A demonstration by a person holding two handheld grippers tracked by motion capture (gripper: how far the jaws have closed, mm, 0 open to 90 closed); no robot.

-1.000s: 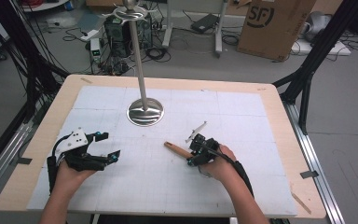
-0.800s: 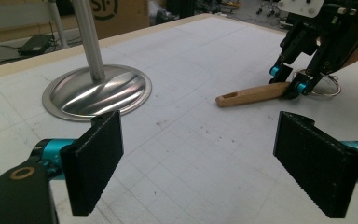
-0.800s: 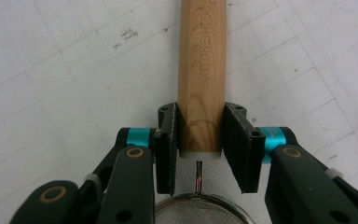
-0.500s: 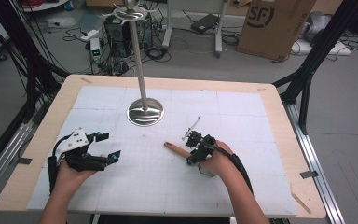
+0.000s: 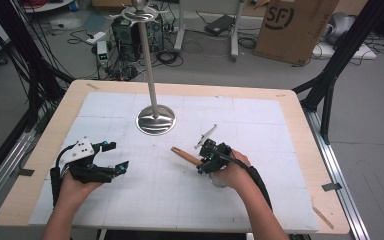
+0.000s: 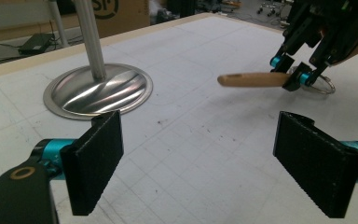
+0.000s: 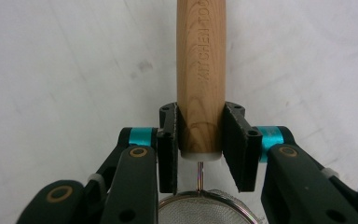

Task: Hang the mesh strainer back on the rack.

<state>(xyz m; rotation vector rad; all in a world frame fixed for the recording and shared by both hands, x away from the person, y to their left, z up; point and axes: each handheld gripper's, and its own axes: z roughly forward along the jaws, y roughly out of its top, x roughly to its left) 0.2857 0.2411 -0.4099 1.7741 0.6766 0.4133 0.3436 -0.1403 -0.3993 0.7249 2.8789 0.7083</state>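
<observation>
Strainer's wooden handle (image 7: 200, 79) clamped by right hand-held gripper (image 7: 200, 140), lower centre, now lifted off surface (image 5: 260, 115); left hand-held gripper (image 6: 200, 172) apart, unmoved.

A small strainer with a round light wooden handle (image 7: 200, 70) and a metal mesh bowl (image 7: 204, 210) lies nearly level, handle clamped in the right claw (image 7: 200, 140).

High view overhead facing forward, gripper views low and close, perhaps sharing the wooden handle (image 6: 251, 79).
</observation>
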